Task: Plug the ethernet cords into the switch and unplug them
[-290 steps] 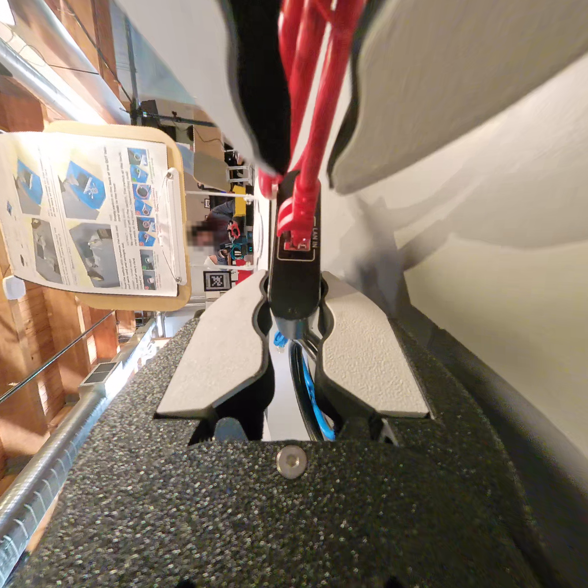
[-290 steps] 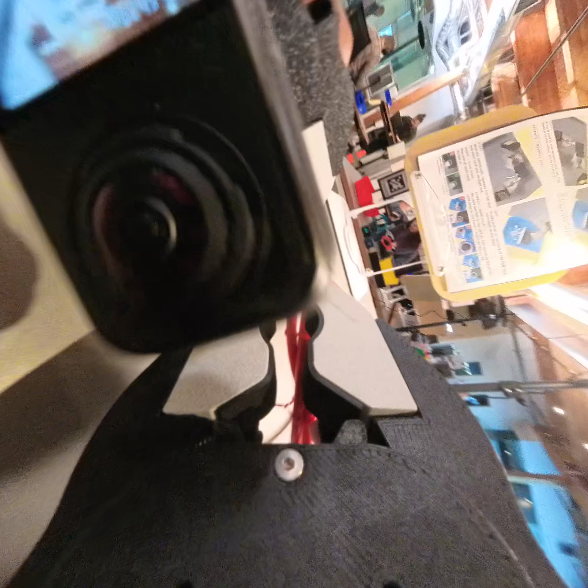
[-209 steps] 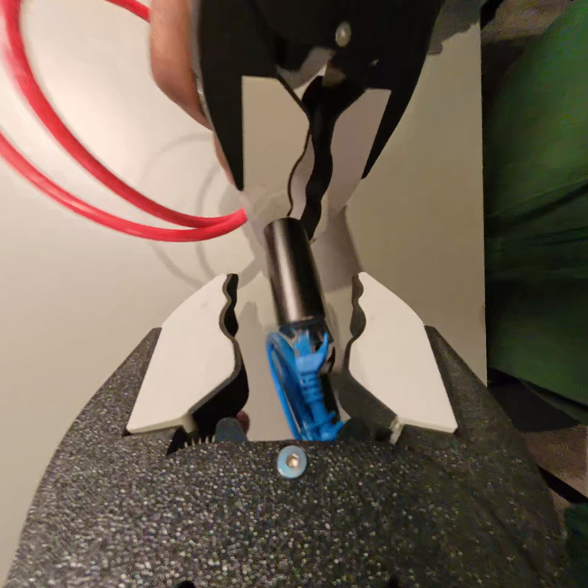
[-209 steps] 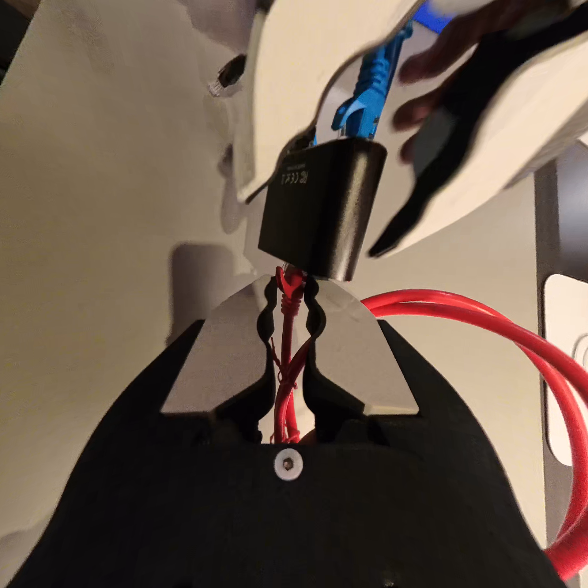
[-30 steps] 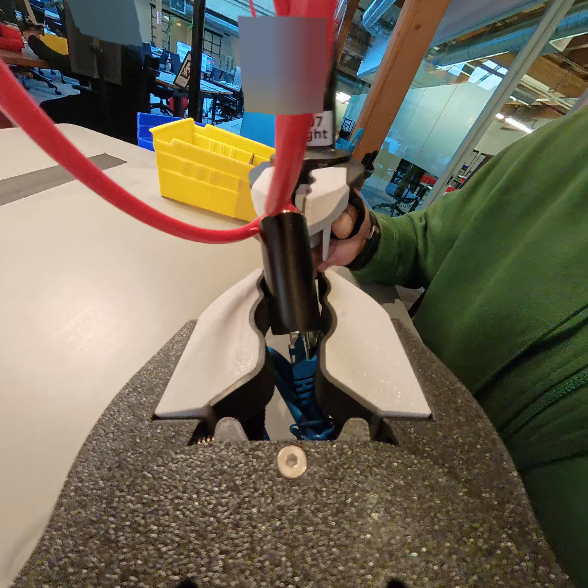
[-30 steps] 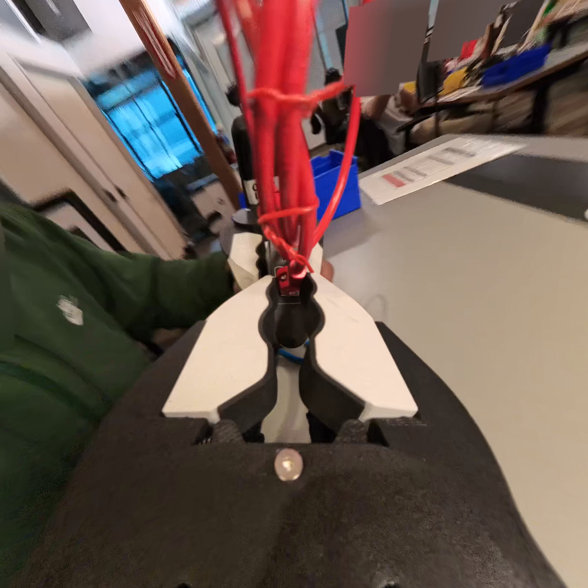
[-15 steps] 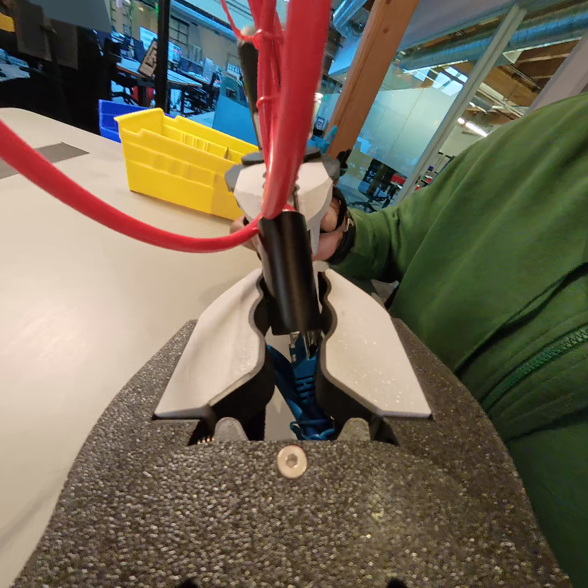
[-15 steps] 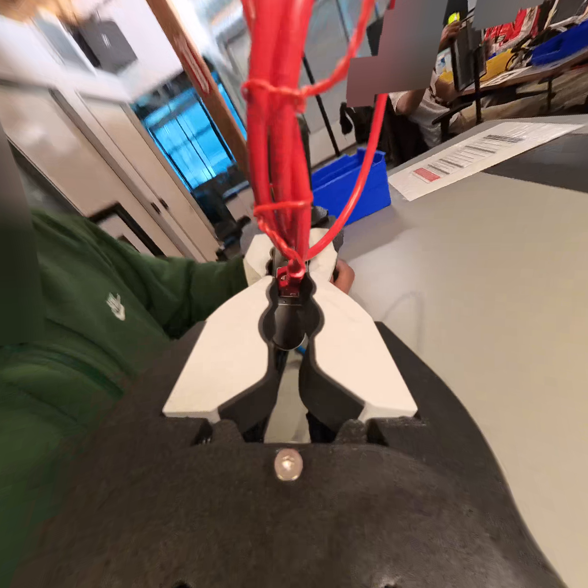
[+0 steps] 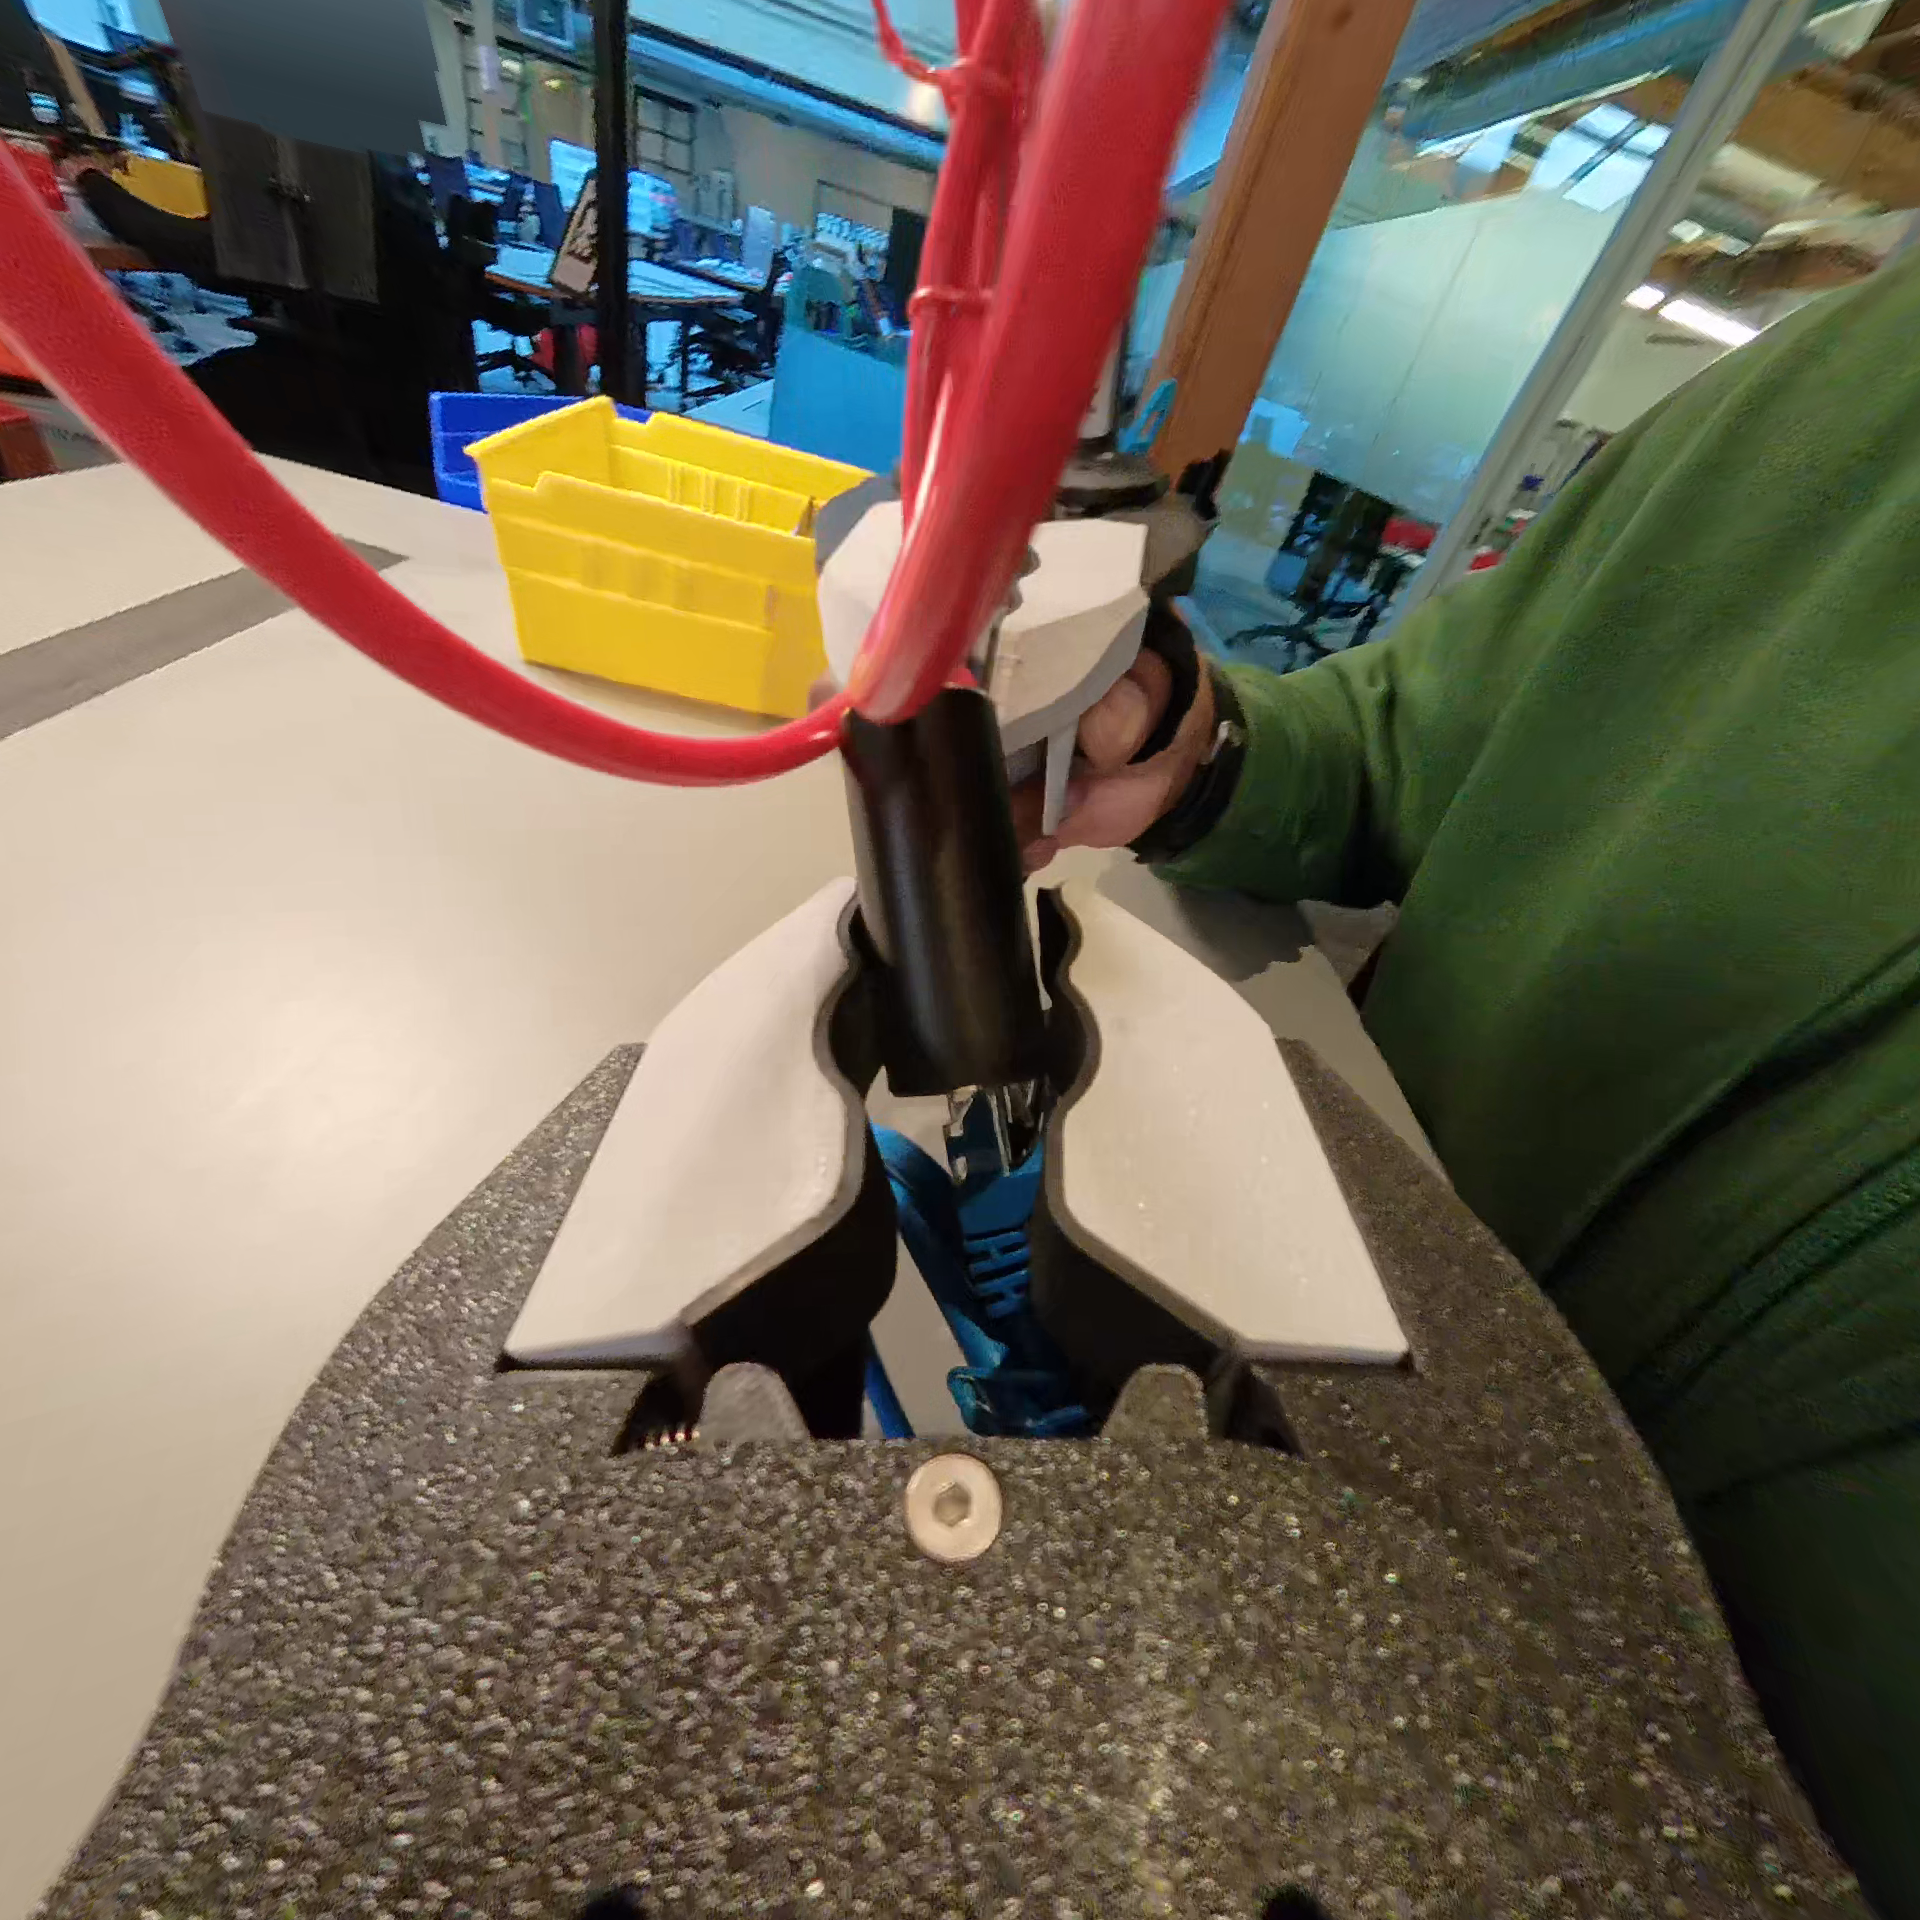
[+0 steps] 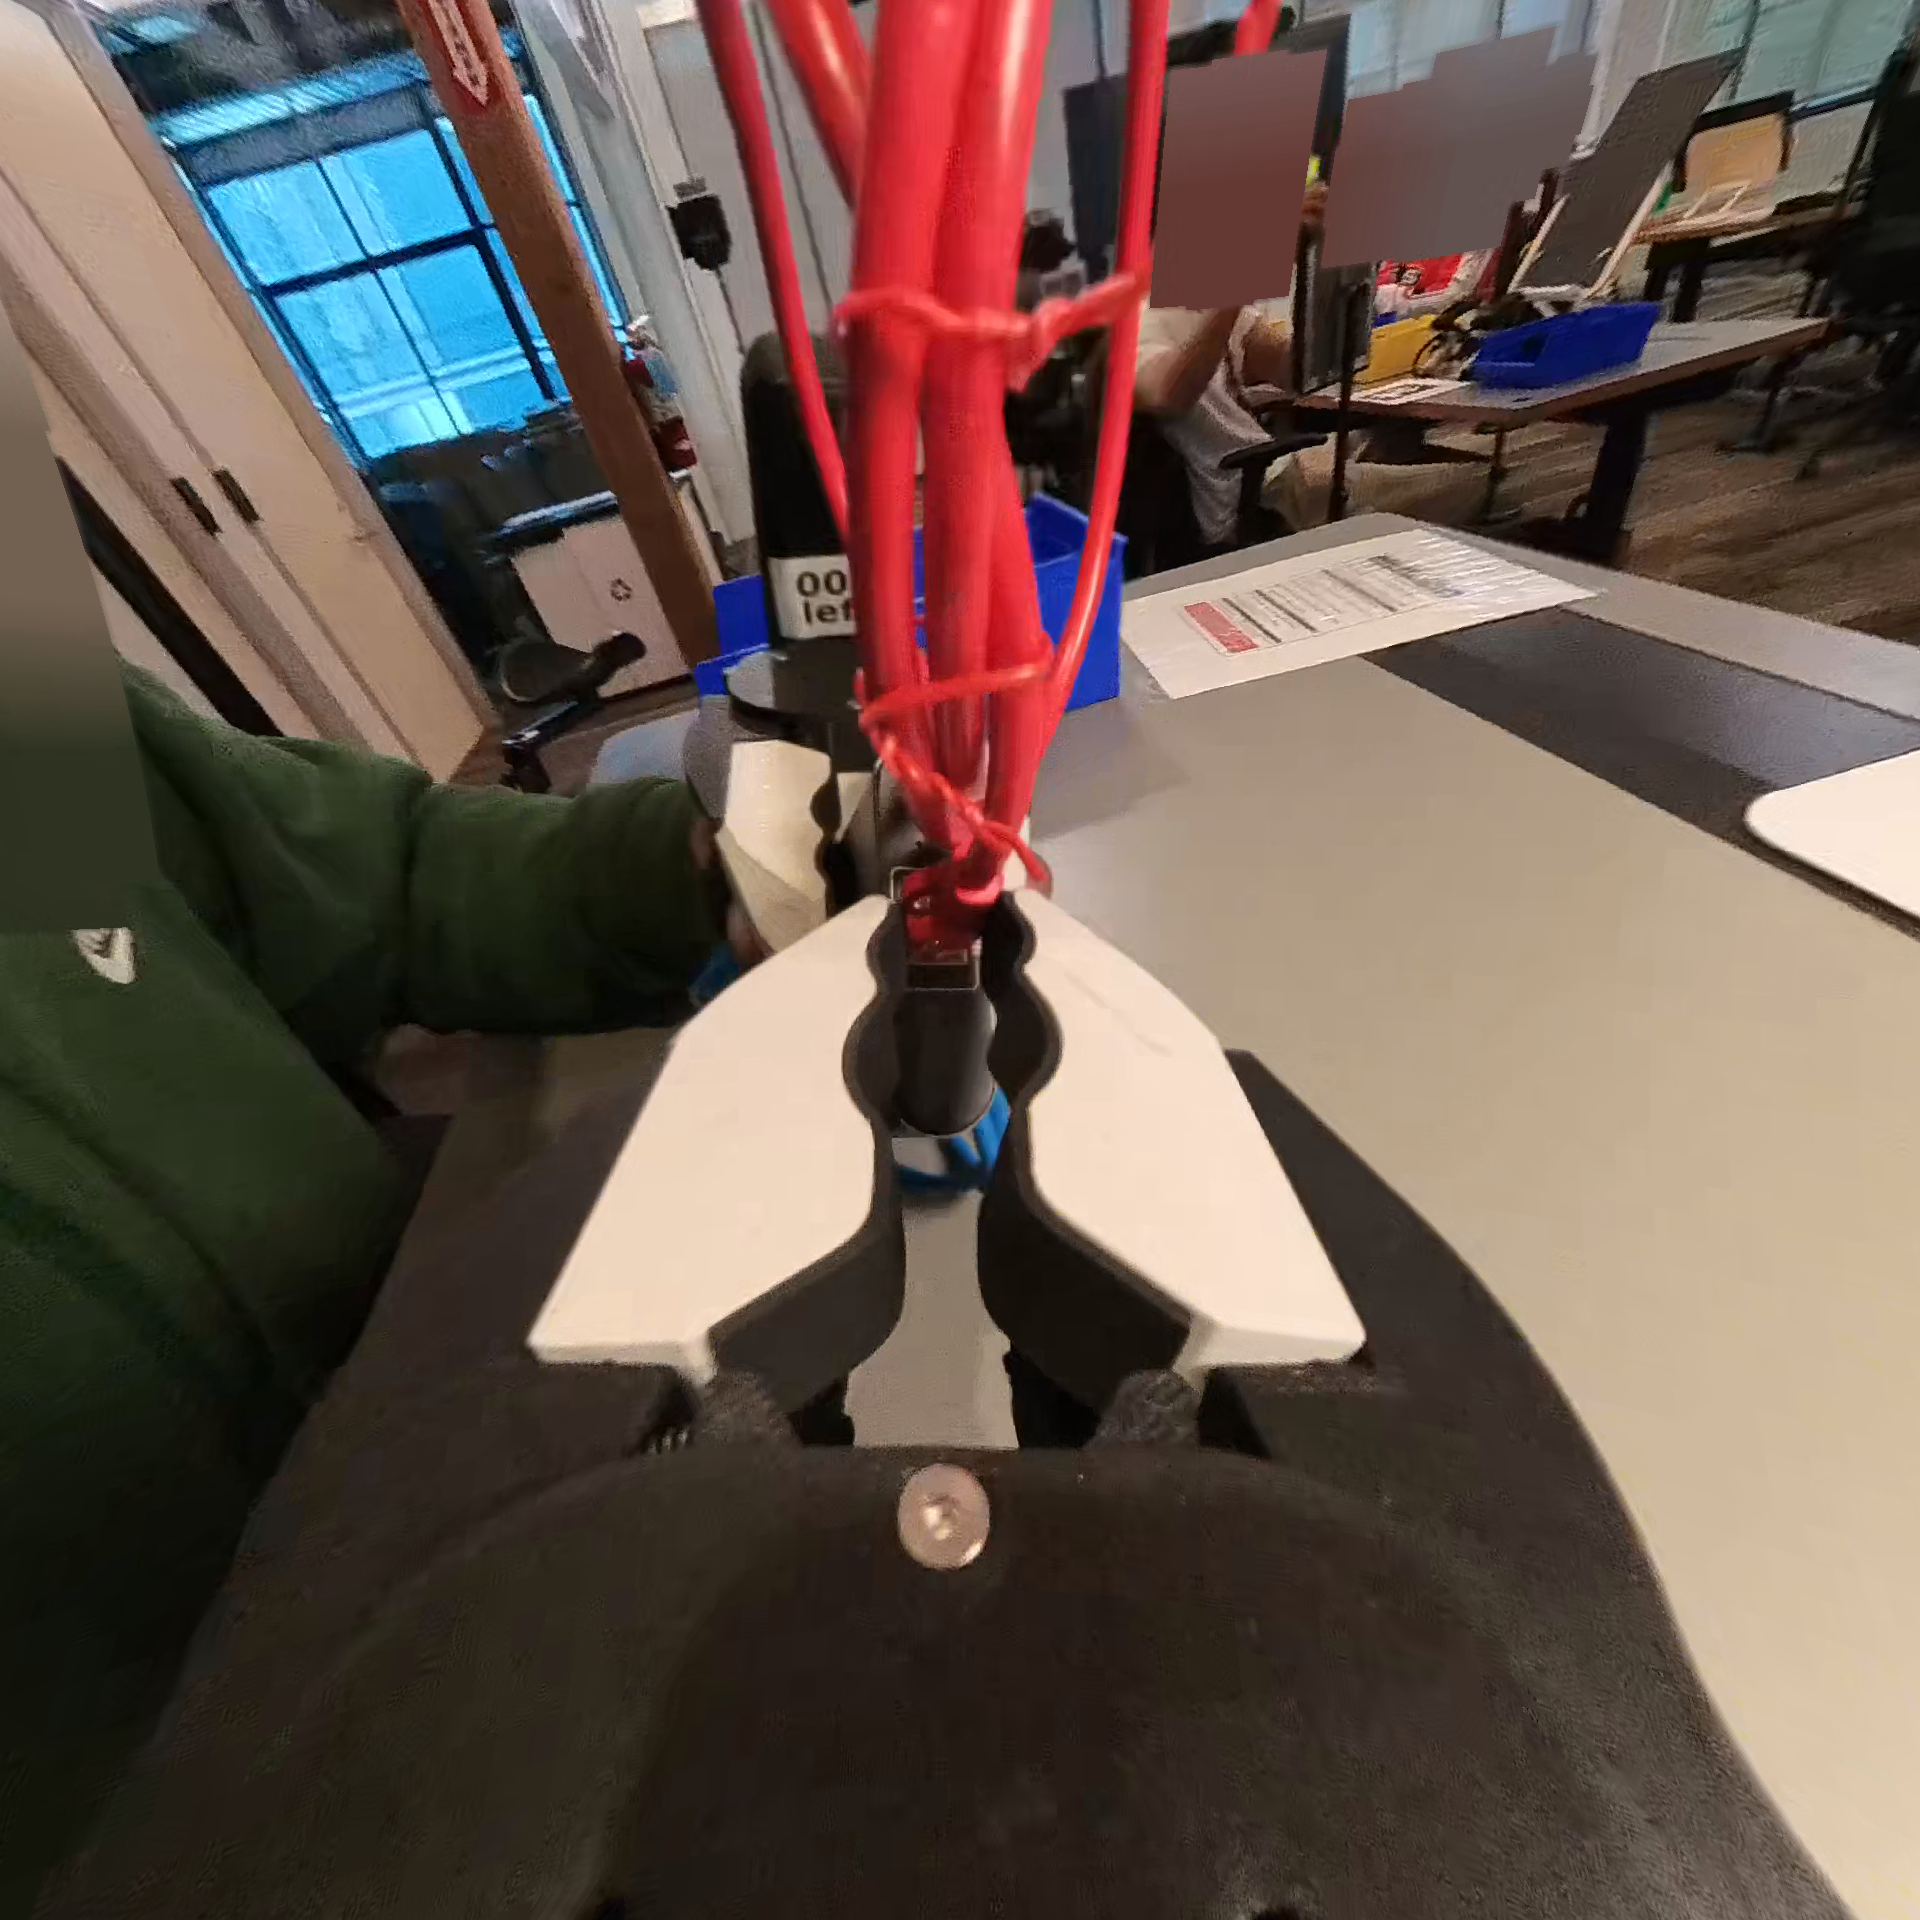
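Observation:
A small black switch sits between the fingers of my left gripper, which is shut on it. A red ethernet cord enters its far end and loops left, with a tied red bundle rising above. A blue cord is plugged into its near end, between my fingers. In the right wrist view my right gripper is shut on the same black switch, with the red plug at its fingertips, the red bundle above and the blue cord below. Each gripper shows beyond the other, facing it.
The grey table spreads under both grippers. A yellow bin stands at its far edge. A blue bin and a printed sheet lie farther off. A person's green sleeve fills the right of the left wrist view. Only a small space, under 4 cm, lies between the two pairs of fingers.
Both grippers stay shut on the switch over the last second; the red bundle swings slightly. About ten seconds ago the switch was held sideways and the right gripper held only red cords.

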Tool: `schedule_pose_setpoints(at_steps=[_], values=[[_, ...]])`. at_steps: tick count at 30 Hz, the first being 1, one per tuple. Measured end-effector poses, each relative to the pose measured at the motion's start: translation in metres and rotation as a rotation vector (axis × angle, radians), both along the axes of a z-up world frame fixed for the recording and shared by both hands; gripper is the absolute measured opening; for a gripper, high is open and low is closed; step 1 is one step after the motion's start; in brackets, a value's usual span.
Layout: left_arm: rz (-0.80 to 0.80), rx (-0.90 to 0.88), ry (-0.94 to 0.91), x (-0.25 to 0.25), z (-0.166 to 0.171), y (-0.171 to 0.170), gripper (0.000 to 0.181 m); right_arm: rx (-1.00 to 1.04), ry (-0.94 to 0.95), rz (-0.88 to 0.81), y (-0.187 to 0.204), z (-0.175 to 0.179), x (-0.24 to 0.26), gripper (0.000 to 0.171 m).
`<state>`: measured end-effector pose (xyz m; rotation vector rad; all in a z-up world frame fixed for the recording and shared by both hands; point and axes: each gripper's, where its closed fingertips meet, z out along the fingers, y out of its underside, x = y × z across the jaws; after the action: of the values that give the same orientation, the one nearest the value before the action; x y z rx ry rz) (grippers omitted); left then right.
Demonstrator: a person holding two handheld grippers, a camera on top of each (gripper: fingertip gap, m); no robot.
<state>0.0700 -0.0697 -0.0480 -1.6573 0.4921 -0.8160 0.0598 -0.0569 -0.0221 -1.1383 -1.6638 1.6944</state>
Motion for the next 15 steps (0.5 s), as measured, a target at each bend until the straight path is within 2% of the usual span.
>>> schedule_pose_setpoints(at_steps=[4,6,10,12,14,15], values=[[-0.054,0.011,-0.055,0.006,0.003,-0.004,0.03,-0.209,-0.067,0.102,-0.005,0.005,0.004,0.012],[-0.028,0.015,0.0,0.006,0.001,-0.002,0.03,-0.24,-0.115,0.118,-0.003,0.002,0.005,0.012],[0.081,0.102,0.155,0.007,0.0,0.005,0.03,0.052,-0.1,0.059,0.002,0.002,0.009,0.013],[0.055,0.085,0.11,0.01,0.004,0.003,0.03,0.052,-0.083,0.073,0.0,0.007,0.011,0.013],[-0.027,0.051,0.078,0.012,0.0,-0.005,0.029,-0.114,-0.067,0.069,0.007,0.015,0.01,0.013],[-0.119,0.033,0.083,0.019,-0.005,-0.016,0.03,-0.256,-0.032,0.001,0.033,0.026,0.009,0.012]])
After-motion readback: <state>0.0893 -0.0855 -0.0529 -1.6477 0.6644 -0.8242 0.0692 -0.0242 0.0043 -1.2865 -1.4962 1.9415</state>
